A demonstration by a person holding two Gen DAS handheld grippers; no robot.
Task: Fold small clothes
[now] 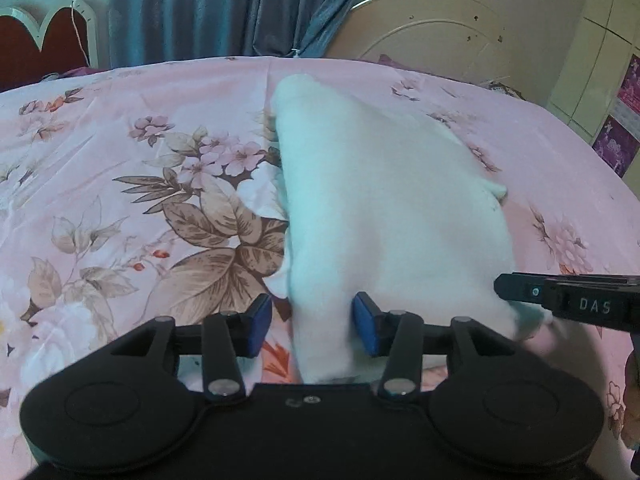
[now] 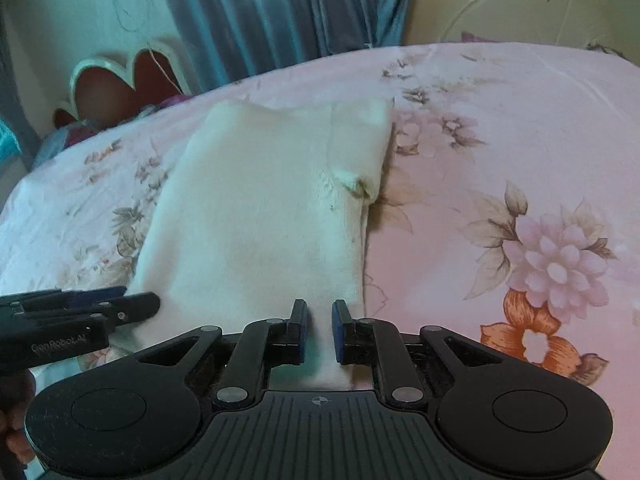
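Left wrist view has the left gripper (image 1: 311,327) parked at the near edge of a white knit garment (image 1: 384,216) lying on the pink floral bedsheet (image 1: 120,184), with its blue pads (image 1: 366,322) spread wide and cloth sitting loosely between them, so nothing is pinched on that side. Right wrist view shows the right gripper (image 2: 319,330) at the near right corner of the same garment (image 2: 260,216), its jaws much narrower with a strip of fabric running between them, but there's a visible gap, so I can't tell if it's actually holding. My guess at what goes wrong: if one side lifts while the other has no grip, the knit sags and the fold goes crooked, or the soft sheet gets grabbed too.
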